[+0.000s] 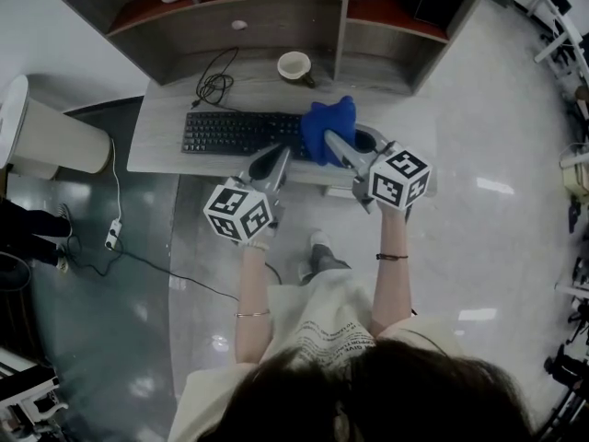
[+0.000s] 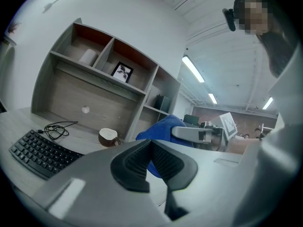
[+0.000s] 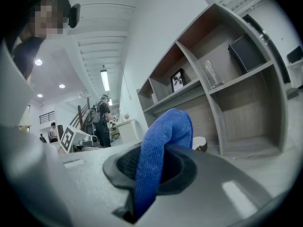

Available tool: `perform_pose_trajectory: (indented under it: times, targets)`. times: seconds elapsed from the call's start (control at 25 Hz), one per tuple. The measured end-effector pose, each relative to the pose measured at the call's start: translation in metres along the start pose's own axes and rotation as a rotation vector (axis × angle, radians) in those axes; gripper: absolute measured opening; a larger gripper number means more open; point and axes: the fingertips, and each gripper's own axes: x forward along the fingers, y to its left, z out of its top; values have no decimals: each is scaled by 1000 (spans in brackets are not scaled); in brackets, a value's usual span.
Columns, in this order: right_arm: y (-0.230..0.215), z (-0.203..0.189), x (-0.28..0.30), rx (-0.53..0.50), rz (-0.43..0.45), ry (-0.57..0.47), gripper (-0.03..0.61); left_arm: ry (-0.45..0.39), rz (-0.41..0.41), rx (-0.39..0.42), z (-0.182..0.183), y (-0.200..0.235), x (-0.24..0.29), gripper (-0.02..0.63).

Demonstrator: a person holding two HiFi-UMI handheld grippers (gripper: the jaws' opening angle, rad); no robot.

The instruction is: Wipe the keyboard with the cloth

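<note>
A black keyboard (image 1: pixel 241 133) lies on the grey desk (image 1: pixel 161 145), and its left end shows in the left gripper view as keyboard (image 2: pixel 40 152). My right gripper (image 1: pixel 333 144) is shut on a blue cloth (image 1: pixel 328 127), which bunches over the keyboard's right end. In the right gripper view the cloth (image 3: pixel 158 155) is pinched between the jaws and stands up above them. My left gripper (image 1: pixel 276 159) is shut with nothing in it, near the desk's front edge, just left of the cloth (image 2: pixel 163 129).
A white cup (image 1: pixel 294 65) and a coiled black cable (image 1: pixel 214 86) sit behind the keyboard. A shelf unit (image 1: pixel 276 7) rises at the desk's back. A white bin (image 1: pixel 51 136) stands left of the desk. A power strip (image 1: pixel 113 235) lies on the floor.
</note>
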Motion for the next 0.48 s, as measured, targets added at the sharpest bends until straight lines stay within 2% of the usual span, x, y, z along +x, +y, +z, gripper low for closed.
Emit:
perform_pose_trajectory:
  times: [0.48]
  targets:
    - [-38,-12,0,42,-19,28,52,55,-4,-32,-19,3,34,-9]
